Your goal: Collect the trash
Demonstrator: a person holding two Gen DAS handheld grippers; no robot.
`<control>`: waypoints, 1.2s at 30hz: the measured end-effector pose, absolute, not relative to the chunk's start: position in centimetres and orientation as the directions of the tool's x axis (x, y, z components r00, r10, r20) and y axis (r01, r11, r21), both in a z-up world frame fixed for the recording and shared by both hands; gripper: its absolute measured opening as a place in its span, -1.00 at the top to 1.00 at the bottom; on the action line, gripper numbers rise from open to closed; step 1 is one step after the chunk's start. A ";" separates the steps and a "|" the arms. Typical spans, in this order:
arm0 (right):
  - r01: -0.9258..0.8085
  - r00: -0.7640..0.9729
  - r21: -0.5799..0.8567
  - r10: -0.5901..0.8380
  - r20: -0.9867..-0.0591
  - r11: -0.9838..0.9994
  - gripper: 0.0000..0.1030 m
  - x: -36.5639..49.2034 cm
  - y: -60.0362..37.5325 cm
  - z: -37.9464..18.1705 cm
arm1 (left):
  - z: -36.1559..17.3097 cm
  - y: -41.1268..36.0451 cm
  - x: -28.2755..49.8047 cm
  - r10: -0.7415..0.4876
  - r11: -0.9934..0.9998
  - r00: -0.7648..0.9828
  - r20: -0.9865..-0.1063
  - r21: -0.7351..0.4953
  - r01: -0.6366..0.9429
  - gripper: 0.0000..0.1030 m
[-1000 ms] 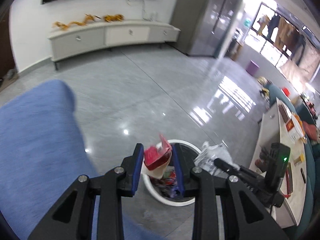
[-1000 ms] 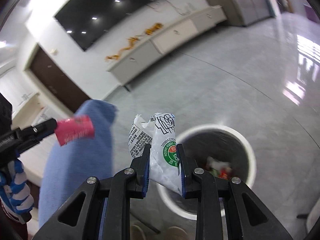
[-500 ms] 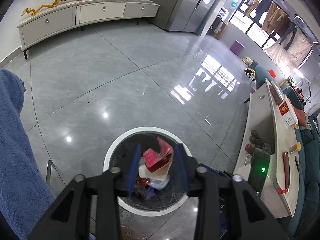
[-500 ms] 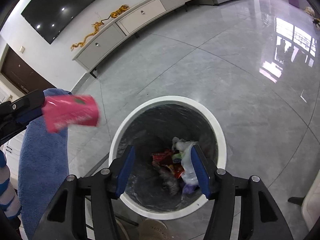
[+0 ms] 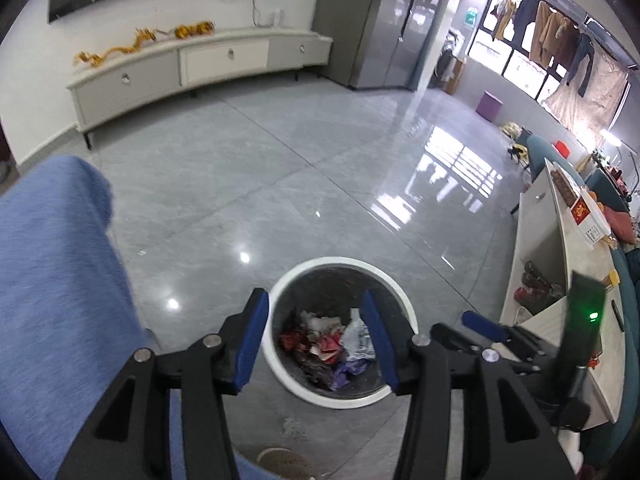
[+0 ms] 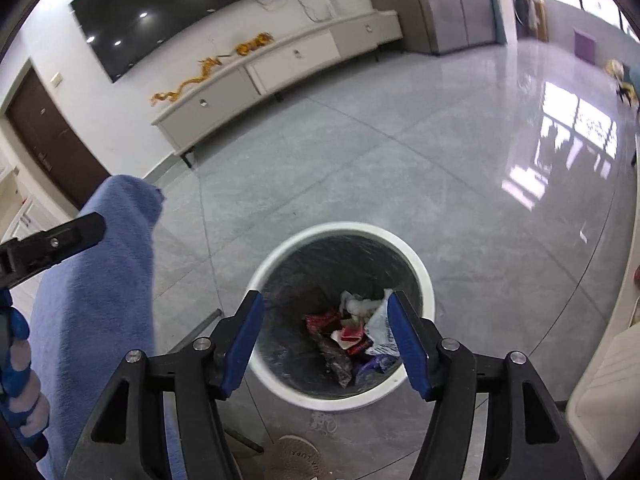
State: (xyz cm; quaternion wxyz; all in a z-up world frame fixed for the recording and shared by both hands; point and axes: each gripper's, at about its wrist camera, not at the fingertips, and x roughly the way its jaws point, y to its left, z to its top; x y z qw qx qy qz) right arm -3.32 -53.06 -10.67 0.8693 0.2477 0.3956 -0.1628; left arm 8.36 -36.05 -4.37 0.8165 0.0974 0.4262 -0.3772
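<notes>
A round white trash bin [image 5: 394,286] with a dark liner stands on the grey floor; it also shows in the right wrist view [image 6: 424,276]. Inside lie red wrappers [image 5: 326,346], a white printed bag [image 5: 360,338] and purple scraps; the same wrappers [image 6: 350,334] and white bag [image 6: 380,328] show in the right wrist view. My left gripper [image 5: 316,342] is open and empty above the bin. My right gripper [image 6: 326,340] is open and empty above the bin too. The right gripper's body [image 5: 520,340] shows at the right of the left wrist view.
A blue cloth-covered seat [image 5: 52,280] is at the left, also in the right wrist view [image 6: 100,280]. A white counter [image 5: 560,280] with items stands at the right. A low TV cabinet [image 5: 200,64] lines the far wall. A shoe tip [image 6: 296,460] is below the bin.
My left gripper opened and the red wrapper dropped into the bin. My right gripper had let go of the white bag earlier and stays open. Both views tilted up a little.
</notes>
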 end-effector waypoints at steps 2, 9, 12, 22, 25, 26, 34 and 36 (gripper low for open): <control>0.449 0.648 0.282 -0.091 -0.756 0.848 -0.32 -3.3 -51.1 -8.8 | -3.2 -34.1 7.7 -0.520 0.719 0.400 -0.755 -0.133 0.682 0.07; 0.303 0.691 0.215 -0.059 -0.720 0.928 -0.54 -2.9 -43.2 -4.2 | -0.8 -24.6 4.7 -0.409 0.823 0.579 -0.705 -0.011 0.567 0.00; 0.240 0.709 0.197 -0.033 -0.704 0.951 -0.61 -2.8 -39.7 -2.8 | -0.3 -20.4 3.3 -0.346 0.866 0.645 -0.681 0.033 0.499 0.00; 0.072 0.728 0.139 0.043 -0.684 0.988 -0.98 -2.0 -29.0 -0.7 | 0.5 -7.0 -0.1 -0.142 0.964 0.776 -0.615 0.091 0.249 0.00; 0.027 0.722 0.116 0.061 -0.689 0.993 -0.99 -1.8 -26.2 -0.8 | 0.5 -3.8 -0.7 -0.098 0.978 0.789 -0.607 0.089 0.190 0.00; 0.014 0.720 0.105 0.063 -0.691 0.994 -0.99 -1.6 -25.2 -0.8 | 0.4 -3.2 -0.8 -0.087 0.980 0.792 -0.604 0.090 0.177 -0.01; -0.045 0.715 0.035 0.056 -0.697 0.998 -0.99 -1.6 -20.6 -0.2 | -0.3 1.5 -1.5 -0.046 0.993 0.803 -0.594 0.062 0.102 -0.17; -0.047 0.713 0.027 0.052 -0.699 0.999 -0.99 -1.8 -20.1 -0.3 | -0.4 2.0 -1.6 -0.041 0.995 0.802 -0.596 0.052 0.089 -0.17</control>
